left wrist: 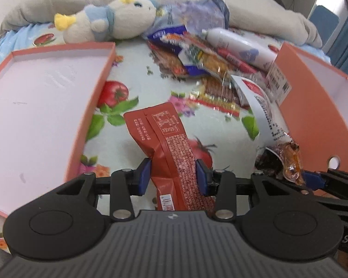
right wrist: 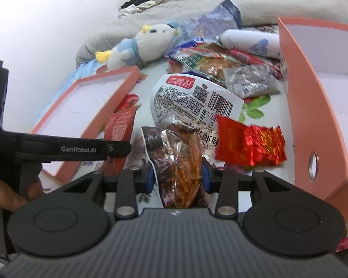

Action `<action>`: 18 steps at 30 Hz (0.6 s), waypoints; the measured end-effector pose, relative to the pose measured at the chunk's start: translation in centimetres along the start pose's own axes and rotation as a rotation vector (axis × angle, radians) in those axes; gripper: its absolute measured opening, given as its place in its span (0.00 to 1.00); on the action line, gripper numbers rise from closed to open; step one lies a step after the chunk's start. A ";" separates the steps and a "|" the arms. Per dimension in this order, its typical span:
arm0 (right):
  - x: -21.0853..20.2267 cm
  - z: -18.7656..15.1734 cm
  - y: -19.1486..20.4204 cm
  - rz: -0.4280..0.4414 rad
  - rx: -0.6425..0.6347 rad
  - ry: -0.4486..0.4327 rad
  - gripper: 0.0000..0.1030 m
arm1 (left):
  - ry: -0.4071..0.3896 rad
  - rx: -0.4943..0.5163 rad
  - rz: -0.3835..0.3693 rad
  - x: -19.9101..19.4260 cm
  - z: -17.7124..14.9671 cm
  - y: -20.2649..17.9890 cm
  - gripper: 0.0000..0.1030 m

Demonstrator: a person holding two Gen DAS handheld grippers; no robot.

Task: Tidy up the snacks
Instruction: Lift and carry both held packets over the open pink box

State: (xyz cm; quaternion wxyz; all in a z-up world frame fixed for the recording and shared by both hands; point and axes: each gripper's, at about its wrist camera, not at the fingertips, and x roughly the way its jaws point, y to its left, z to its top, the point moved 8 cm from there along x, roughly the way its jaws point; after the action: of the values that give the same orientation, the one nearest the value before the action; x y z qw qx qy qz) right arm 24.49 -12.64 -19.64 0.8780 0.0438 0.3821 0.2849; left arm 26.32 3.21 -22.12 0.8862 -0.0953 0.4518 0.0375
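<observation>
My left gripper [left wrist: 172, 173] is shut on a red-brown snack packet [left wrist: 160, 134], its blue pads pressing both sides of the packet's lower half above the flowered bedsheet. My right gripper [right wrist: 178, 173] is shut on a clear packet of orange-brown snack [right wrist: 178, 153], which stands up between the pads. In the left wrist view that packet [left wrist: 292, 162] shows at the right edge beside the pink box. The right wrist view catches the red-brown packet [right wrist: 120, 125] behind the left gripper's black side.
A shallow pink tray [left wrist: 99, 81] lies on the left, a deeper pink box [left wrist: 313, 106] on the right. Between them sit a white packet [right wrist: 192, 99], a red foil packet [right wrist: 250, 146], a pile of snacks [left wrist: 197, 60], a white bottle [left wrist: 239, 44] and a plush toy [left wrist: 109, 20]. A person's hand [right wrist: 9, 197] is at left.
</observation>
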 end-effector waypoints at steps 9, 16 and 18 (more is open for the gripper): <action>-2.8 2.4 2.8 -0.003 -0.080 -0.044 0.40 | -0.068 -0.041 -0.038 -5.3 2.3 0.4 0.45; -5.4 5.0 3.5 -0.039 -0.131 -0.092 0.40 | -0.125 -0.039 -0.075 -8.9 4.6 -1.1 0.45; -6.2 5.9 3.4 -0.056 -0.143 -0.114 0.40 | -0.147 -0.033 -0.083 -9.9 5.4 -1.7 0.45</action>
State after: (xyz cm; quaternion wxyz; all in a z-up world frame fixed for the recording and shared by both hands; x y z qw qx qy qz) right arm 23.63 -12.32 -10.47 0.9070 -0.0133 0.3112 0.2836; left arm 25.02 2.84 -10.77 0.9161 -0.1253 0.3804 0.0150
